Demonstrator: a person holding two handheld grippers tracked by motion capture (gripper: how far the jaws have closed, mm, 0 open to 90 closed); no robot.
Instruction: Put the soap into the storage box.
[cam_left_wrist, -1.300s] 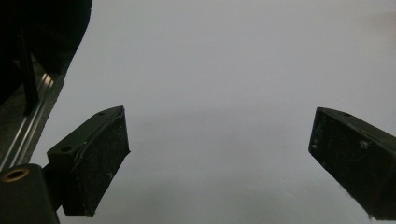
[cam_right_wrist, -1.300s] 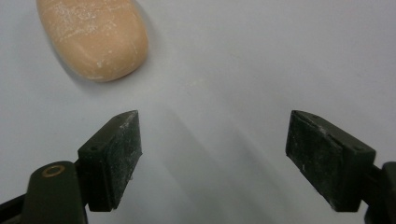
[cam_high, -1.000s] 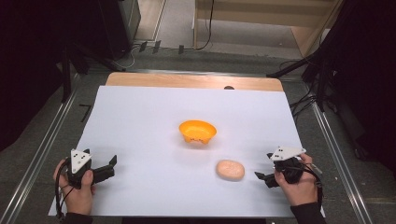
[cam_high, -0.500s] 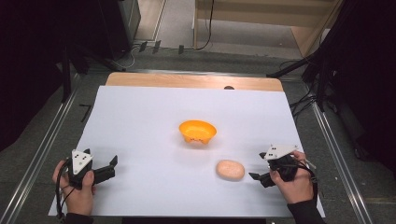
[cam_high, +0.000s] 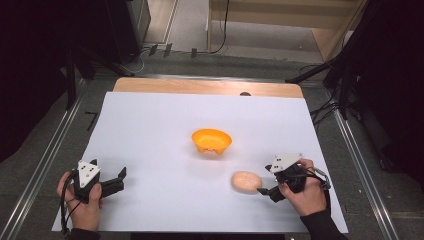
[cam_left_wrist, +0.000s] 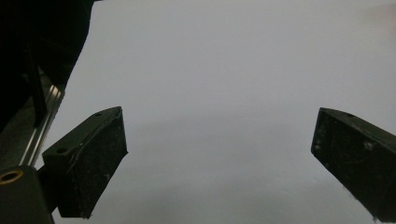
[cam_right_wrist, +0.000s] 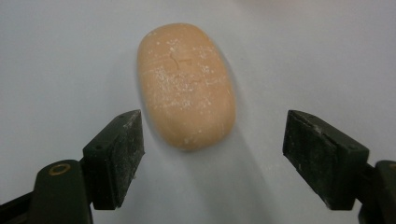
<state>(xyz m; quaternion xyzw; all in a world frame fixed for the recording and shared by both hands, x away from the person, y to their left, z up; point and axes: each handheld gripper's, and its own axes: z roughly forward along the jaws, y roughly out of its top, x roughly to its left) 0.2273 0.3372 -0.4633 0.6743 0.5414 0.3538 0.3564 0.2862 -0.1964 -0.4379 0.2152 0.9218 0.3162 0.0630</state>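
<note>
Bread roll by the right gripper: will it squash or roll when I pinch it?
The roll looks soft and floury, so it likely dents under hard squeezing. Its oval shape lies flat on the sheet, so rolling seems unlikely. Probably light.

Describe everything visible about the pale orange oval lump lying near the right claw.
The pale orange oval lump looks like a smooth bread roll or dough piece, matte, dusted with fine white specks and faint surface creases. It lies flat on the white table sheet, toward the person's side of the orange bowl. The right claw is open, its jaws flanking the lump's nearer end without touching it. Nothing but the sheet touches it.
</note>
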